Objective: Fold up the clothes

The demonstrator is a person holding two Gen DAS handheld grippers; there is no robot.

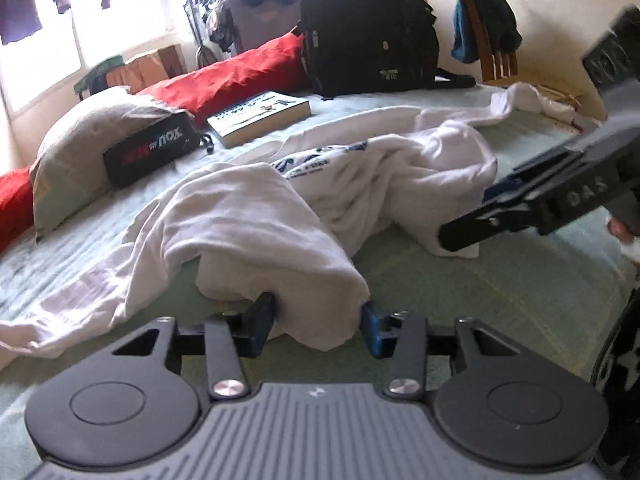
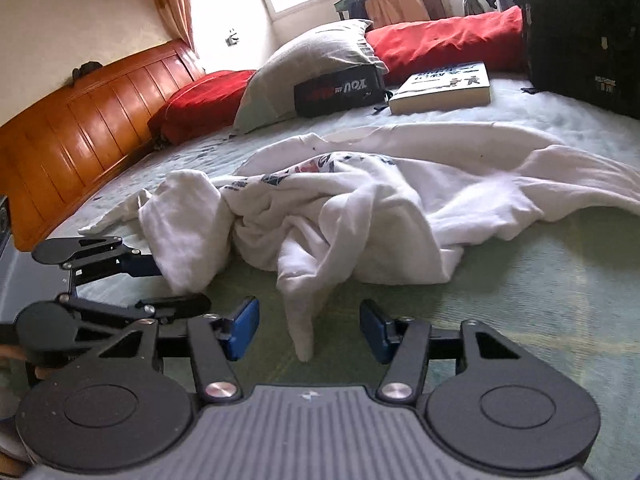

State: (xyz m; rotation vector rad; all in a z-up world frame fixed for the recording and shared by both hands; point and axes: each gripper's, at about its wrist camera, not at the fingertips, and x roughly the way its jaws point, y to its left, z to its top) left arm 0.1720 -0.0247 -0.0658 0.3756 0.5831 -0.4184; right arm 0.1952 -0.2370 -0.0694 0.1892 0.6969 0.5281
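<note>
A crumpled white T-shirt (image 1: 248, 220) with a blue print lies on the pale green bed sheet (image 1: 480, 300). In the left wrist view my left gripper (image 1: 316, 322) has a bunched fold of the shirt filling the gap between its pads, which press on both sides. The right gripper (image 1: 452, 238) comes in from the right, its tips at the shirt's near edge. In the right wrist view the right gripper (image 2: 308, 330) stands open, and a narrow hanging corner of the T-shirt (image 2: 380, 208) sits between the blue pads without touching them. The left gripper (image 2: 176, 284) is at the left, holding cloth.
At the back of the bed lie a book (image 1: 260, 116), a black pouch (image 1: 152, 152), a grey pillow (image 1: 80, 148), red pillows (image 1: 232, 76) and a black backpack (image 1: 368, 28). A wooden headboard (image 2: 80, 120) bounds the left side. A chair (image 1: 488, 32) draped with clothes stands behind.
</note>
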